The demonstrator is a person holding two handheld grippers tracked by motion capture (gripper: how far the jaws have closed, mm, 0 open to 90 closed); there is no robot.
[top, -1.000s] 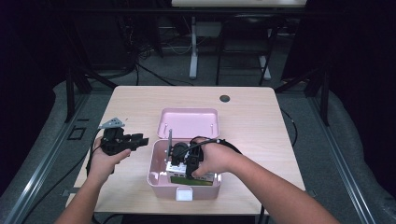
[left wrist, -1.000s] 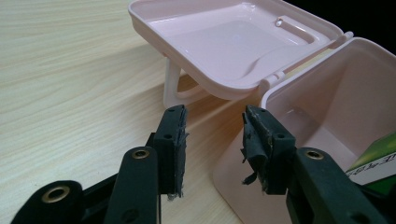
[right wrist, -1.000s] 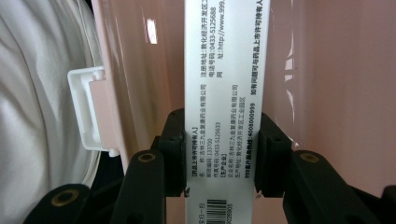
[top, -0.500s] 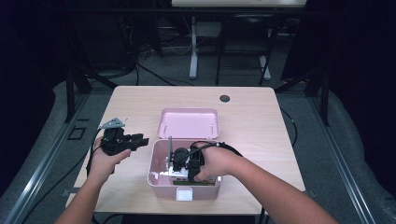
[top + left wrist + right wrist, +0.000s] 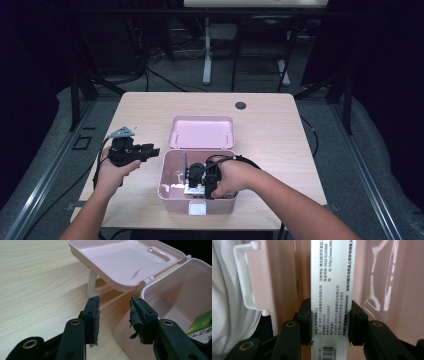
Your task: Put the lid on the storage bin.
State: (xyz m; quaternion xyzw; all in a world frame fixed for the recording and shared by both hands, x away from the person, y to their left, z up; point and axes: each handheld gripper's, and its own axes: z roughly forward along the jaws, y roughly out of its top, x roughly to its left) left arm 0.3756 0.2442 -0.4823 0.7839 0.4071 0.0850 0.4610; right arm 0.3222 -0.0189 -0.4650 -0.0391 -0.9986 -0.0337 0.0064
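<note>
A pink plastic box (image 5: 163, 180) stands at the table's near middle with its lid (image 5: 202, 132) swung back flat. My right gripper (image 5: 196, 181) reaches down inside the box. In the right gripper view it (image 5: 330, 322) is shut on a white printed carton (image 5: 332, 277), its pads pressing both long sides, with the pink wall (image 5: 387, 277) behind. My left gripper (image 5: 151, 149) hovers just left of the box. In the left gripper view it (image 5: 113, 307) is open and holds nothing, facing the box's corner (image 5: 175, 295) and the lid (image 5: 125, 262). A green carton (image 5: 203, 323) lies in the box.
The box's white latch (image 5: 249, 277) sticks out at its near side (image 5: 197, 208). A dark round cable port (image 5: 241, 105) sits at the table's far edge. Bare wooden tabletop (image 5: 280, 140) extends right of and behind the box. Cables trail from both grippers.
The right hand has shifted slightly toward the near side inside the box, still holding the white carton. The left hand and gripper have stayed in place.
</note>
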